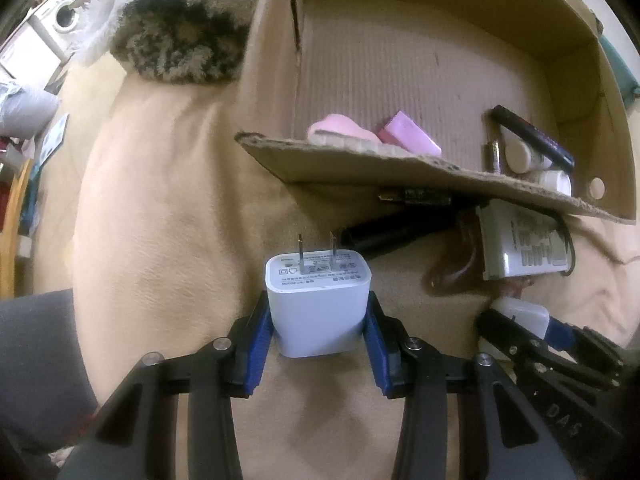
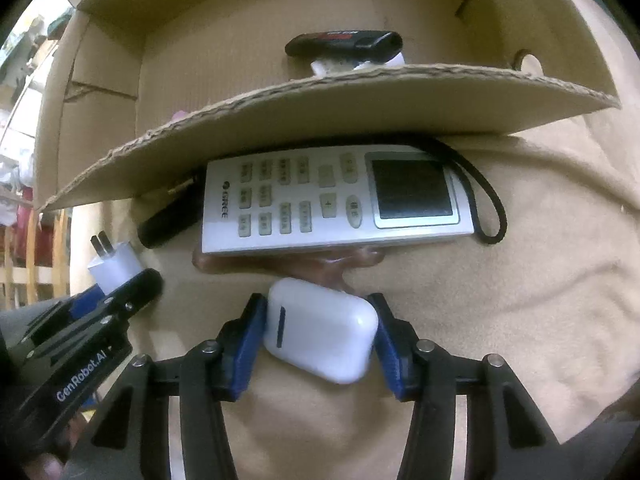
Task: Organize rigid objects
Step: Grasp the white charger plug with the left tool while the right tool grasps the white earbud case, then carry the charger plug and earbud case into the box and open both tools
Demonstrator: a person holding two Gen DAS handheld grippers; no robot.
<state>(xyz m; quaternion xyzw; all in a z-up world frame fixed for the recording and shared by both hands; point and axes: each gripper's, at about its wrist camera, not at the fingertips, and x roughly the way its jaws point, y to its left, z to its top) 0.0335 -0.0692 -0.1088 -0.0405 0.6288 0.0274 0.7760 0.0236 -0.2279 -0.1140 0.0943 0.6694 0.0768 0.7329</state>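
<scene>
My left gripper (image 1: pixel 318 312) is shut on a white plug charger (image 1: pixel 318 300), prongs pointing forward, above the beige blanket. It also shows in the right wrist view (image 2: pixel 116 270). My right gripper (image 2: pixel 320 332) is shut on a white earbud case (image 2: pixel 322 330), seen at the lower right of the left wrist view (image 1: pixel 524 316). Ahead stands an open cardboard box (image 1: pixel 400 64) with its front flap (image 2: pixel 320 100) folded down. Inside lie a pink item (image 1: pixel 410 134), a black marker (image 1: pixel 532 138) and small white pieces. A white air-conditioner remote (image 2: pixel 332 200) lies under the flap.
A black cylinder (image 1: pixel 396 232) and a brass piece (image 1: pixel 416 195) lie under the flap beside the remote. A black wrist cord (image 2: pixel 486 200) loops off the remote. A shaggy dark and white cushion (image 1: pixel 176 28) sits left of the box. A washing machine (image 1: pixel 64 16) stands far left.
</scene>
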